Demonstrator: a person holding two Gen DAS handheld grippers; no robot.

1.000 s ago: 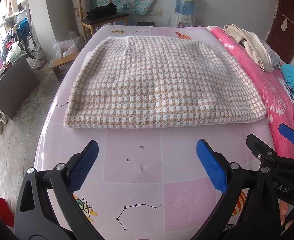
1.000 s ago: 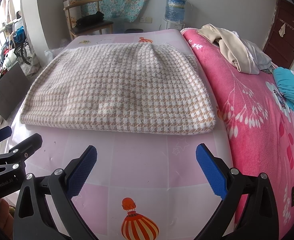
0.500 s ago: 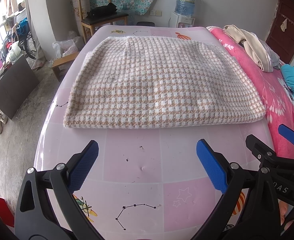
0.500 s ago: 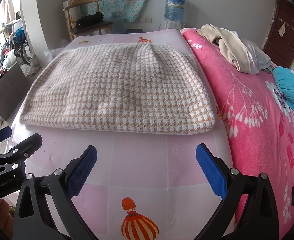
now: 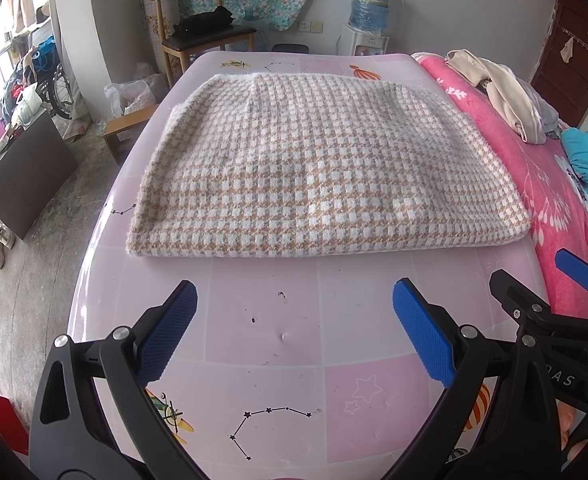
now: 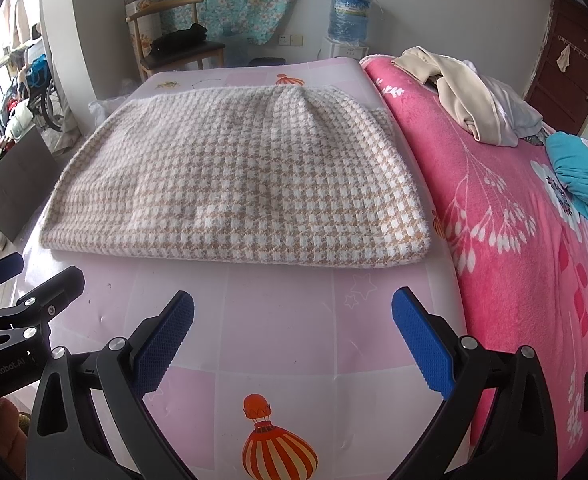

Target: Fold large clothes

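Note:
A beige and white houndstooth knit garment (image 5: 317, 168) lies folded into a flat rectangle on the pink patterned sheet (image 5: 286, 320); it also shows in the right wrist view (image 6: 234, 176). My left gripper (image 5: 294, 332) is open and empty, hovering short of the garment's near edge. My right gripper (image 6: 294, 332) is open and empty, also short of the near edge, toward its right corner. The right gripper shows at the right edge of the left wrist view (image 5: 573, 276). The left gripper shows at the left edge of the right wrist view (image 6: 2, 276).
A pink floral blanket (image 6: 513, 208) covers the bed's right side, with a heap of cream clothes (image 6: 461, 92) and a teal item (image 6: 585, 176) on it. A wooden chair (image 5: 202, 36), a water dispenser (image 5: 369, 12) and floor clutter stand beyond the bed.

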